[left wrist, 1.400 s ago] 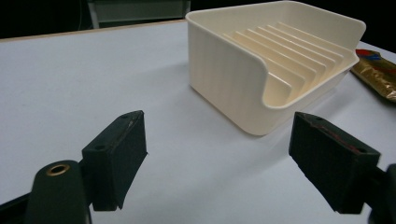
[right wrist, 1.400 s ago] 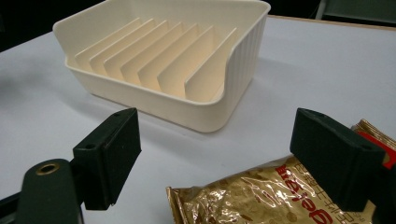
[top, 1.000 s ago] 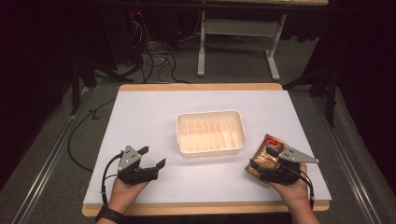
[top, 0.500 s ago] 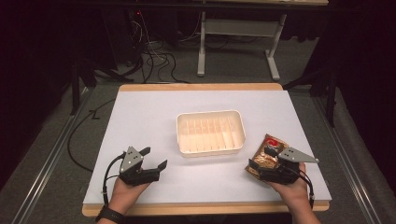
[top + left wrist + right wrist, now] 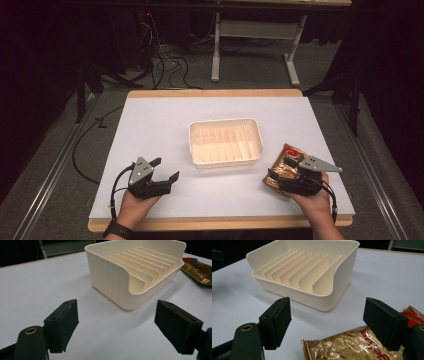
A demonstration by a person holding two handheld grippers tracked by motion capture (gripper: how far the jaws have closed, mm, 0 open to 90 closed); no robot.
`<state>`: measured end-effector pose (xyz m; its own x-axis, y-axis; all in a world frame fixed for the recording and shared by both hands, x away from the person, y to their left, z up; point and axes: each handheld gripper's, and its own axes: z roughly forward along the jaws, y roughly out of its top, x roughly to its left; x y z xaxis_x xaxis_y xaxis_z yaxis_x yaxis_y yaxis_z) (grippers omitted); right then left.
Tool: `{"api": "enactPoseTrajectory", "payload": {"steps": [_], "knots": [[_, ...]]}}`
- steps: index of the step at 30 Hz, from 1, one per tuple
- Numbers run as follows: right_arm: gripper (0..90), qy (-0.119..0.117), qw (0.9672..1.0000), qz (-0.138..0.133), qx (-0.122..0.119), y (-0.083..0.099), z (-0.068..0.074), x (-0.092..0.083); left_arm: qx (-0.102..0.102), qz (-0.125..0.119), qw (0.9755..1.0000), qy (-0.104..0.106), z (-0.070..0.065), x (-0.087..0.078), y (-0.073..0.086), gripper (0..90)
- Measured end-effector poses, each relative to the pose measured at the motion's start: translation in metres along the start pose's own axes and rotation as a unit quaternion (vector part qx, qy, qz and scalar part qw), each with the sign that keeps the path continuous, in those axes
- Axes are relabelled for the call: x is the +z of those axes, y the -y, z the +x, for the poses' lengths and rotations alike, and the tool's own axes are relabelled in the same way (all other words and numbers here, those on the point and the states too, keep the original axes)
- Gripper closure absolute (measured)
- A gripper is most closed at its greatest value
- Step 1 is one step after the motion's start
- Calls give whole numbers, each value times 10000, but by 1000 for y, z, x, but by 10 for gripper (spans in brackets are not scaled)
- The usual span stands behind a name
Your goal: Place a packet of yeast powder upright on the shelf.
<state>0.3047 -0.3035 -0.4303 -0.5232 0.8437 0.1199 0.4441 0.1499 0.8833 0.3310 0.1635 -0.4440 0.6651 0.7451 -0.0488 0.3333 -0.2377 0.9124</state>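
Over gold packet (image 5: 352, 346), right gripper (image 5: 332, 322) closing slightly; hands unmoved.

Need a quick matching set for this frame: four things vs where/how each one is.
Things:
1. cream tray
2. gold snack packet
3. left tool
4. right tool

States:
A. open above the packet, jaws just been closing a little, pads not pressing it
B. middle of the white mat, ribbed inside
C. open over bare mat
D. flat on the mat, right of the tray

Pairs: 1-B, 2-D, 3-C, 4-A
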Motion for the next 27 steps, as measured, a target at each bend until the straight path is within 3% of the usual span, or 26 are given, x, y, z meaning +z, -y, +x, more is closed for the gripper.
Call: {"api": "enactPoseTrajectory", "payload": {"steps": [27], "knots": [[258,321,9989,-5,337,4,-37,-2,-26,8,10000,58,0,1,0,201]]}}
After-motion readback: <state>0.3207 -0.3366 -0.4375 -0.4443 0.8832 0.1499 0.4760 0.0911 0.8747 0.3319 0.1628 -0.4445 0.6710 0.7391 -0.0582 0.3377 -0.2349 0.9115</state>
